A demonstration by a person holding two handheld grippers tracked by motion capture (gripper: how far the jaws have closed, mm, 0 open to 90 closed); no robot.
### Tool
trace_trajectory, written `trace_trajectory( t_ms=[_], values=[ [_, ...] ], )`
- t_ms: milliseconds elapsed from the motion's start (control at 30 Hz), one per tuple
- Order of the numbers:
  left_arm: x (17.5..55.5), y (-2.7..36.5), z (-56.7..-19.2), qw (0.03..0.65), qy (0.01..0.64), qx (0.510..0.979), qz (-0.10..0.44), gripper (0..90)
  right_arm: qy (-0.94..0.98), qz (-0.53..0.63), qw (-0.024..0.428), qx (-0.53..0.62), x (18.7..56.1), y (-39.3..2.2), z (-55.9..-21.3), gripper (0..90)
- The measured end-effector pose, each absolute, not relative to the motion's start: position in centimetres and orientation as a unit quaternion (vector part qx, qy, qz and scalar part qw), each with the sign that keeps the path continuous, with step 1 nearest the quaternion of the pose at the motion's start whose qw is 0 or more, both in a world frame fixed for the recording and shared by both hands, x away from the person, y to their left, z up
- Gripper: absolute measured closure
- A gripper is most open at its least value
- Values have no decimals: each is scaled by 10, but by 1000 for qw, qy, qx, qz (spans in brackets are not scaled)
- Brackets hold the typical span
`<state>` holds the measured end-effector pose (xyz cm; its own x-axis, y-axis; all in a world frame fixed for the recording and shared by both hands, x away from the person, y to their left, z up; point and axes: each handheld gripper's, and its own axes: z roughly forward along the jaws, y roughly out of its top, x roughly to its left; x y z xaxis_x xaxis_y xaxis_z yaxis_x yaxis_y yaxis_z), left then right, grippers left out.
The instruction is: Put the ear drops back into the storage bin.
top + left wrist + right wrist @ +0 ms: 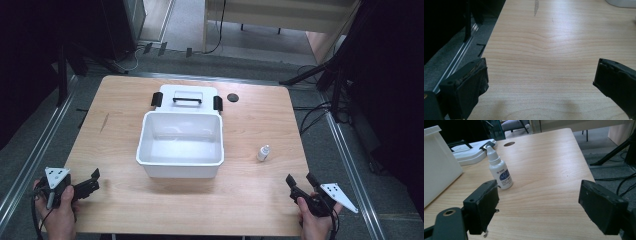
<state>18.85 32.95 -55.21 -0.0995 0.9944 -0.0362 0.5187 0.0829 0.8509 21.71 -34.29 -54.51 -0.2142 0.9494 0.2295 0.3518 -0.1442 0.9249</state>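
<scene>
Your one dropper bottle point(499, 170) stands upright on the counter point(250, 200), to the right of the white bin point(180, 145) and apart from it, just ahead of your right tongs point(537, 206). Its label carries a dark blue patch with white print too small to read. One bin, open, and one lid point(186, 98) with a black handle behind it. Your right tongs are spread wide, nothing between them; your left tongs point(540, 82) likewise gape over bare wood.
</scene>
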Motion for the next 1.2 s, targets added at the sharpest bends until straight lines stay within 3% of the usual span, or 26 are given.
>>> trace_trajectory(
  t_ms=[200, 400, 633, 800, 1200],
  values=[
    [188, 329, -552, 336, 647, 583, 357, 0, 595, 509, 293, 549, 219, -340, -544, 163],
    [184, 329, -552, 342, 638, 589, 359, 0, 628, 450, 324, 546, 221, -332, -533, 211],
    [185, 329, -552, 346, 640, 586, 358, 0, 708, 366, 321, 512, 229, -317, -500, 229],
    [183, 329, -552, 344, 641, 582, 365, 0, 773, 318, 262, 482, 243, -301, -480, 217],
    [182, 326, -552, 347, 628, 590, 371, 0, 832, 219, 194, 471, 272, -290, -468, 195]
  ],
)
